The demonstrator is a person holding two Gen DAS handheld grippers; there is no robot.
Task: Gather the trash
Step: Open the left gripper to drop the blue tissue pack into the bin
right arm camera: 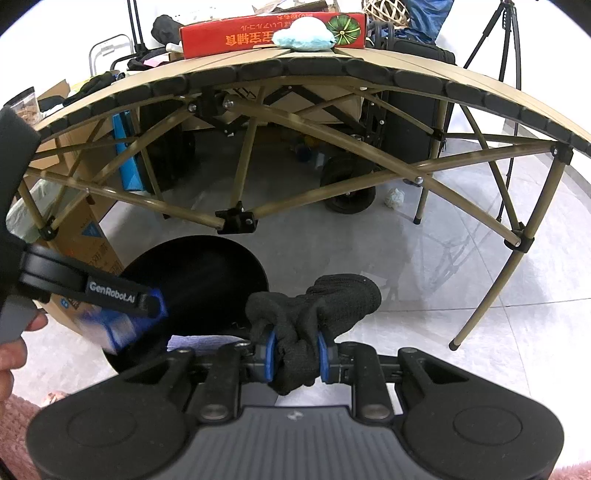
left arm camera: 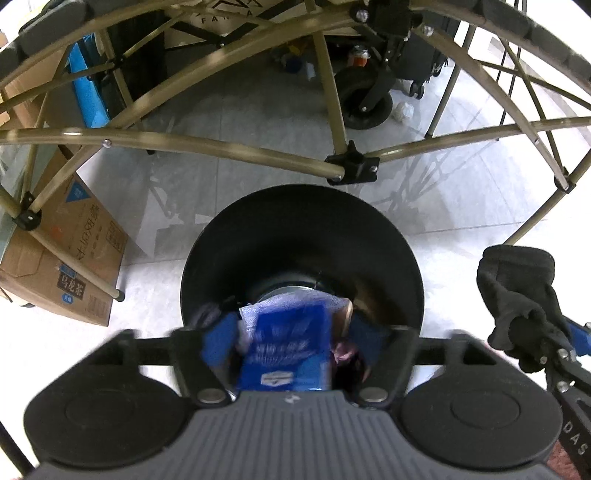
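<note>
Currently, the left tool (left arm camera: 291, 332) is positioned directly above the black round bin (left arm camera: 301, 229) that stands on the pale tiled floor (left arm camera: 461, 192), just in front of the folding counter frame (left arm camera: 236, 147). Its blue fingers (left arm camera: 218, 338) stand apart, and the blue packet (left arm camera: 286, 350) lies between them, blurred, with a gap visible at each side; the pads do not press on it. The packet sits over the bin opening, above a pale cloth-like item (left arm camera: 295, 302) inside the bin. The right tool (right arm camera: 295, 356) is located to the right of the bin, at a similar height, and is clamped on a black knitted glove (right arm camera: 314, 306), which bunches up above its blue pads (right arm camera: 269, 354) and hangs a little below them. In the right wrist view, the left tool (right arm camera: 122, 295) appears at the left, over the bin's near-left rim (right arm camera: 192, 243), with the person's hand (right arm camera: 14, 354) at the frame edge. A crumpled white scrap (right arm camera: 394, 197) lies on the floor beneath the counter, near a black wheel (right arm camera: 349, 188). On the counter top, at the far side, a red box (right arm camera: 258, 35) carries a pale blue crumpled wad (right arm camera: 304, 37). Cardboard boxes (left arm camera: 70, 258) stand to the left of the bin.
</note>
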